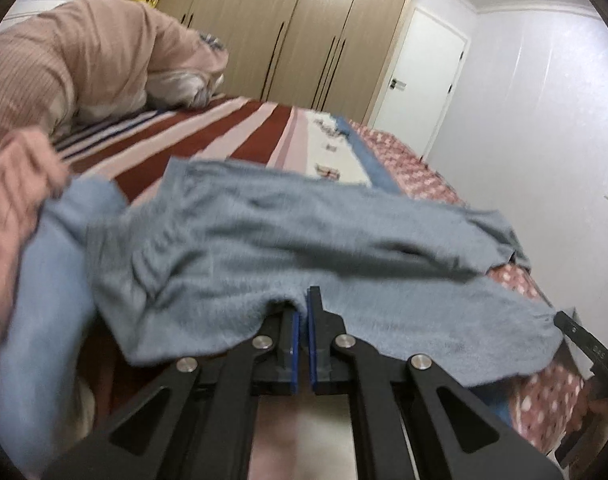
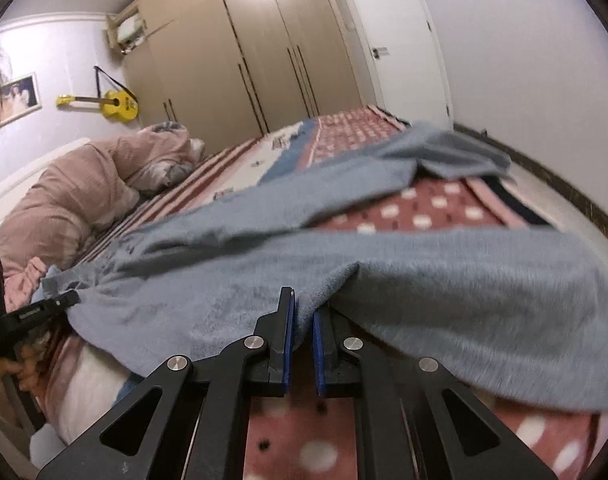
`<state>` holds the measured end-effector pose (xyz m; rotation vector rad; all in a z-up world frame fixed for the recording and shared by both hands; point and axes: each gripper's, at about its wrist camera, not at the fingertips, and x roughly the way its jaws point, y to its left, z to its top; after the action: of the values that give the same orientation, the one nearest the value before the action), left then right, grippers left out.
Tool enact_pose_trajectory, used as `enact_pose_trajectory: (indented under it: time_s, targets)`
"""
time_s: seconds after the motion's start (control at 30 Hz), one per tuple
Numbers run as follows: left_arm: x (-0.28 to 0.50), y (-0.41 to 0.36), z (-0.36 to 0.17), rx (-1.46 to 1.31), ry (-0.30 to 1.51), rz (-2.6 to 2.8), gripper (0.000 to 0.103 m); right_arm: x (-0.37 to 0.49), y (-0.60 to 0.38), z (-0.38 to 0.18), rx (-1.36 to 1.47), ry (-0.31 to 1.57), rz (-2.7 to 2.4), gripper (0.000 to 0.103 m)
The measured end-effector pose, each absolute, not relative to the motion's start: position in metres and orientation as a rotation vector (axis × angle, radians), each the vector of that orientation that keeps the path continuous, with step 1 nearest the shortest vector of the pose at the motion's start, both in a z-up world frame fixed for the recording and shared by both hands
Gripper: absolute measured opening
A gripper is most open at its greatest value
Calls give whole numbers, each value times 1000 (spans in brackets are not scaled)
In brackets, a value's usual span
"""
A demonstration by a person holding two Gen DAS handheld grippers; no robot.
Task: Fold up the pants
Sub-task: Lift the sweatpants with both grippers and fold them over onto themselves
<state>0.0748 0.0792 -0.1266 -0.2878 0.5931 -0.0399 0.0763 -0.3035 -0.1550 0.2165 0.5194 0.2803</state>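
Pants (image 1: pixel 288 236), one pair in grey-blue fleecy knit, lay spread across the near side of the bed (image 1: pixel 240 128), their near edge raised off the covers where you had hold of it. You were handling something soft and limp: the cloth sagged between your two grips and creased wherever it was unsupported, so I judged it light, neither slippery nor breakable, but prone to droop and bunch. Taking it by the hem or edge, with the two holds well apart as you had them, looked the sensible place, since a pinch in the middle would only gather a lump.

Your left gripper (image 1: pixel 303 312) had its blue pads pressed together on a tuck of the near edge. Your right gripper (image 2: pixel 302 312) likewise pinched a fold of the same edge, further along toward a leg. In each wrist view the tip of the other gripper showed at the cloth's edge.

Counting outward: two grippers, one pair of pants, one bed with a striped cover and a pink spotted blanket (image 2: pixel 415 208), one heap of pink bedding (image 2: pixel 76 196) at the head. Beyond stood one tan wardrobe (image 2: pixel 240 60), one white door (image 2: pixel 399 40), one yellow guitar (image 2: pixel 116 105) on the wall, and one framed picture (image 2: pixel 18 98).
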Motion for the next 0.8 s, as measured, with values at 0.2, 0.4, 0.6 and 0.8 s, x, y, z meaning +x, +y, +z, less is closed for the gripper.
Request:
enact_pose_trajectory:
  time_s: [0.2, 0.4, 0.6, 0.8]
  targets:
    - [108, 82, -103, -253, 569, -67, 1, 122, -301, -126, 214, 449, 287, 3]
    - [120, 89, -76, -282, 753, -70, 1, 146, -287, -96, 181, 589, 220, 3]
    - [127, 79, -41, -240, 836, -51, 1, 167, -284, -59, 174, 752, 210, 3]
    - [154, 83, -25, -256, 894, 13, 1, 198, -287, -39, 218, 848, 217, 3]
